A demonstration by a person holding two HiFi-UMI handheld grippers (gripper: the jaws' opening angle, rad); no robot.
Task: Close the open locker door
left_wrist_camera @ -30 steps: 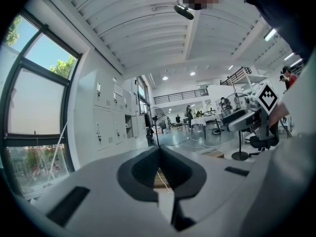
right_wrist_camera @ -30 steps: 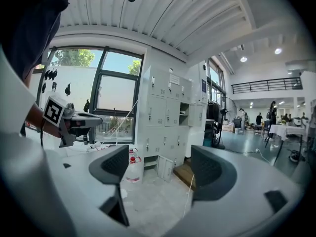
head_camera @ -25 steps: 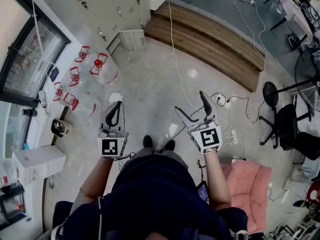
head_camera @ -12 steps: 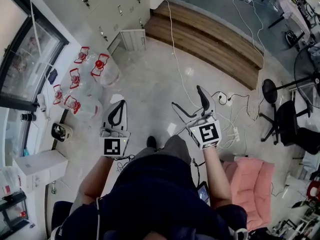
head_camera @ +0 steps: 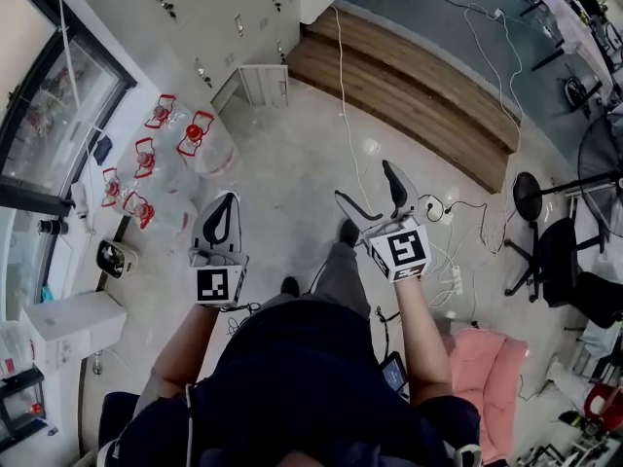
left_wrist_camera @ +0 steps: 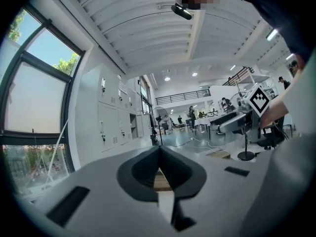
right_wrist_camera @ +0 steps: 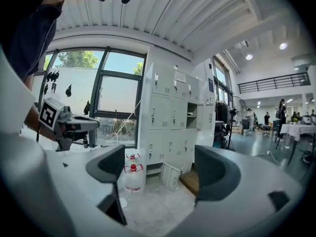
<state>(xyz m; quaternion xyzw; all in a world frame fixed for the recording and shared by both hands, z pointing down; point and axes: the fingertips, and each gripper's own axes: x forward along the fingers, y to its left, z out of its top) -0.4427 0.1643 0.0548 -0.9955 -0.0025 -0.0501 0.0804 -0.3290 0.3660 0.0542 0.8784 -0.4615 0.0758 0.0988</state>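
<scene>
Head view, looking steeply down on a person (head_camera: 311,377) standing on a pale floor (head_camera: 292,163), a gripper in each hand. Likely trouble from here: the open locker door (head_camera: 261,82) is in the btm row of the lockers (head_camera: 209,8), well apart from both grippers, so the person has to walk over & reach low. A white cable (head_camera: 343,78) runs across the floor on the way & could catch a foot. The water bottles (head_camera: 200,134) w/ red handles stand near the door & could get knocked. A push w/ one jaw tip may slip off the door's thin edge, or the door may swing back open if not pressed home. Right gripper (head_camera: 363,182): jaws wide apart, nothing between them; its own view shows the door (right_wrist_camera: 172,177) through the gap. Left gripper (head_camera: 230,202): jaws closed together, holding nothing, touching nothing.
</scene>
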